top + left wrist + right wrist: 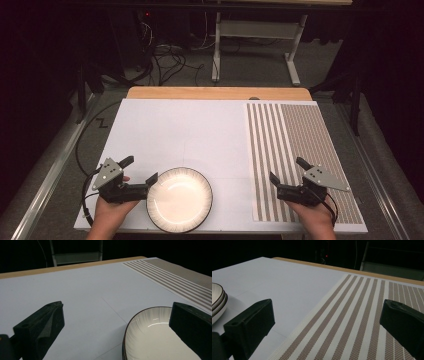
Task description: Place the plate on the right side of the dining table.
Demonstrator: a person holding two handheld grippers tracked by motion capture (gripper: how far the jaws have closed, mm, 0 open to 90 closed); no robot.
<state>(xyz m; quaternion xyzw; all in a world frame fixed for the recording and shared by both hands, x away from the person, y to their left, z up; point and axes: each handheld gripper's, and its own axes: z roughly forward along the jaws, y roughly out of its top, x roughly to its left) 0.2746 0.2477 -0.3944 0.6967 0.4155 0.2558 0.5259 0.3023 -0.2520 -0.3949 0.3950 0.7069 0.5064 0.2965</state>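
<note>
I am holding my left tongs [142, 170] low at the near left of the bench [180, 125], their jaws standing wide apart with nothing between them. One jaw is sitting just beside the left rim of the plates [179, 200], and I cannot tell from above whether it is touching the rim. In the left gripper view the same jaw is rising in front of the white dish with its dark edge and fine ribbed border [150, 340], while the other jaw is hanging over bare white surface.

The plates are resting near the front edge of the bench, left of centre. In the right gripper view their edges [218, 302] are looking like a stack of two or three, though the angle is poor.

My right tongs [288, 171] are hovering at the near right, over the striped placemat [300, 150], well apart from the plates. Their jaws are also spread wide and gripping nothing.

Farther off, the white sheet is giving way to the wooden back edge of the bench [215, 93]. Beyond that, a tangle of cables [170, 60] is lying on the floor beside the legs of a metal frame [255, 45].
</note>
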